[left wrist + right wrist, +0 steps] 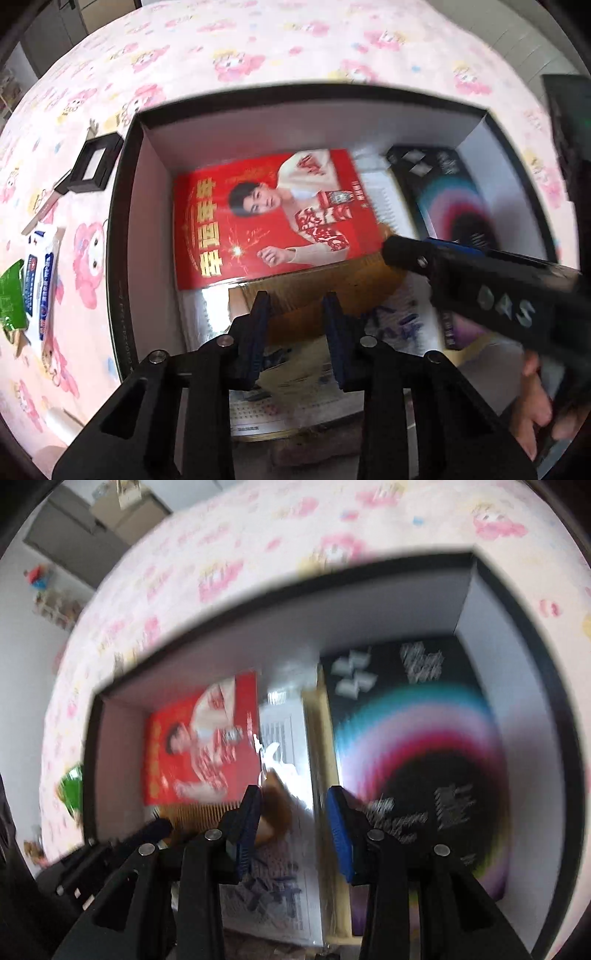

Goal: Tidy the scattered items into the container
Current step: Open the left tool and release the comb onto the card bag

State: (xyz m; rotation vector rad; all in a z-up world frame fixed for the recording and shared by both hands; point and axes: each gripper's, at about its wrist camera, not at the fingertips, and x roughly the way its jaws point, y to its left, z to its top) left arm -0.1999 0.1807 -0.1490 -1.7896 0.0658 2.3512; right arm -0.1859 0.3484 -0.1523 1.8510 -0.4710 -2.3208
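A black-rimmed box (125, 206) with white inner walls (207, 638) lies open on the pink patterned cloth. Inside it lie a red carton printed with a person (273, 218) (199, 746), a black carton with a rainbow arc (450, 199) (417, 731), a brown comb (199, 814), a brown flat piece (317, 291) and clear printed packets (291, 731). My left gripper (296, 317) hovers open over the box's near end, nothing between its fingers. From the right, my right gripper (295, 808) (480, 277) reaches in over the packets, open; the view is blurred.
Left of the box on the cloth lie a small black frame (92, 166), a white and blue wipes packet (38, 280) and a green packet (11, 295) (70, 786). A hand (535, 410) shows at the lower right. Grey cabinets (74, 531) stand beyond the bed.
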